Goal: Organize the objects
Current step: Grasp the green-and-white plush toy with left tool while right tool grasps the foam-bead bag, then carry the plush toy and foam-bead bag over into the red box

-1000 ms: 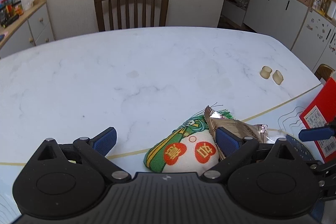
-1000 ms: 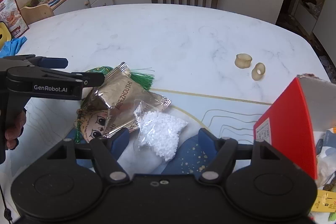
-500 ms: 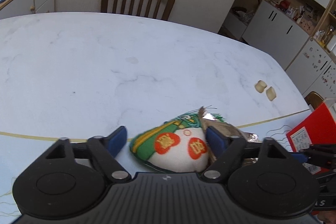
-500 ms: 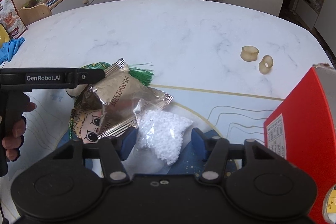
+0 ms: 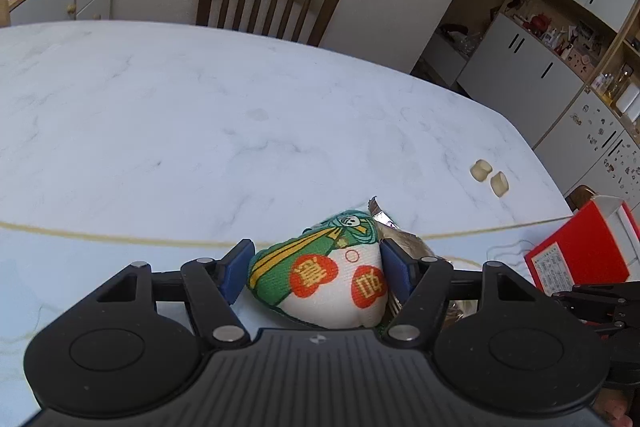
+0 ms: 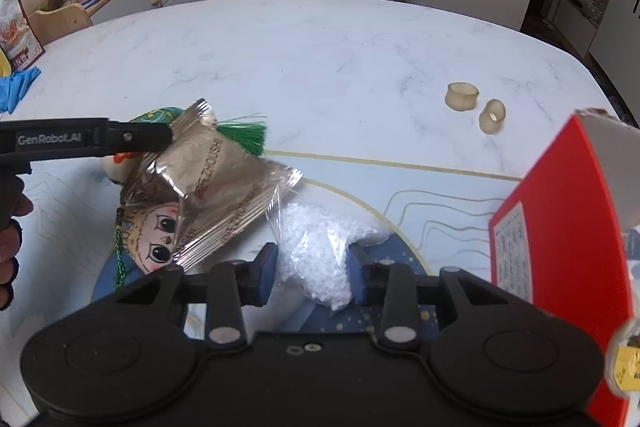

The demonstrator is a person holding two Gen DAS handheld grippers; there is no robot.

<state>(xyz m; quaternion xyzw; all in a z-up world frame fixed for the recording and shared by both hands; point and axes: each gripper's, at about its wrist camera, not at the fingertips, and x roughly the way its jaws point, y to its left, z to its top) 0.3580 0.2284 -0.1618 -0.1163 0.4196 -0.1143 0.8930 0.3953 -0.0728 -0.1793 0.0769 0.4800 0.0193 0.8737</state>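
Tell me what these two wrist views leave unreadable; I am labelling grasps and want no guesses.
- Left wrist: whether the left tool actually presses the embroidered pouch; its pads sit close on both sides, but contact is unclear.
- Right wrist: the bag of white granules runs behind the right tool, so its near end is hidden.
- Right wrist: the doll-face item is largely covered by the foil packet.
- Red box: cut off by the frame edge; label too small.
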